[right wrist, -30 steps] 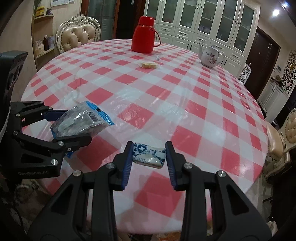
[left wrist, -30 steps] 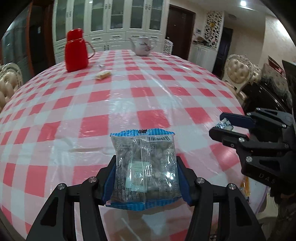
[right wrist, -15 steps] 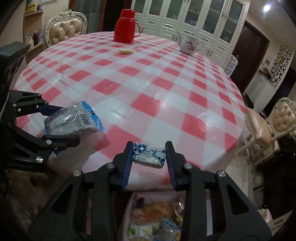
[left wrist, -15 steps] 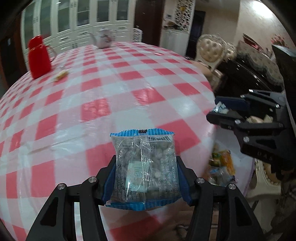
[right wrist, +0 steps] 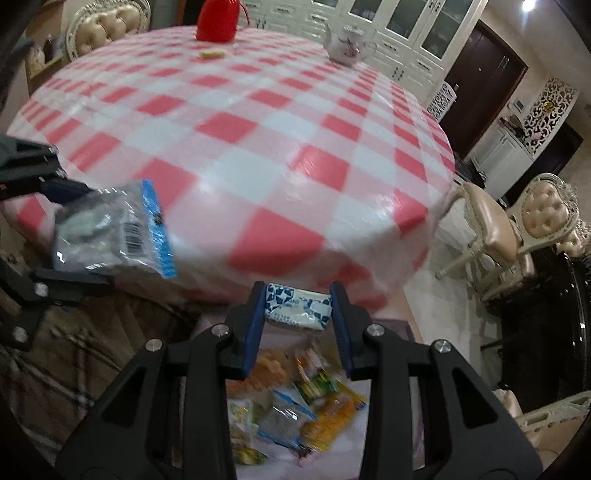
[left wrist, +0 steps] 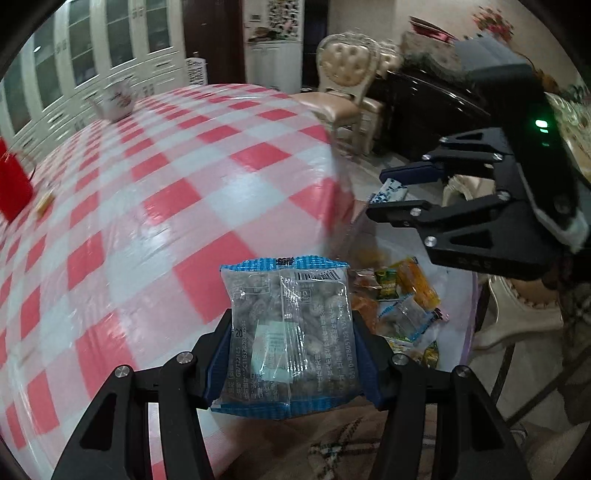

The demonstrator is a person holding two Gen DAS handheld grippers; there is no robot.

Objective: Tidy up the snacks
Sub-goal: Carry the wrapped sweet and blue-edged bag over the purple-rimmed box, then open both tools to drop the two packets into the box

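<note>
While off the table (left wrist: 155, 192), nut packet (left wrist: 290, 332) between left tongs (left wrist: 291, 354).

The red jug (right wrist: 217, 18) is cut off by the top edge; the heaped snack packets (right wrist: 295, 406) below blur together (labels unreadable), partly hidden behind gripper fingers.

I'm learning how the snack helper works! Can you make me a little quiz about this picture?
1. True or false: the left hand-held gripper holds a clear packet with blue edges.
2. What does the right hand-held gripper grip? A) a red jug B) a small blue-and-white packet C) nothing
3. Fill in: the pile of snacks lies ___ the edge of the checkered table.

Key: 1 true; 2 B; 3 below
</note>
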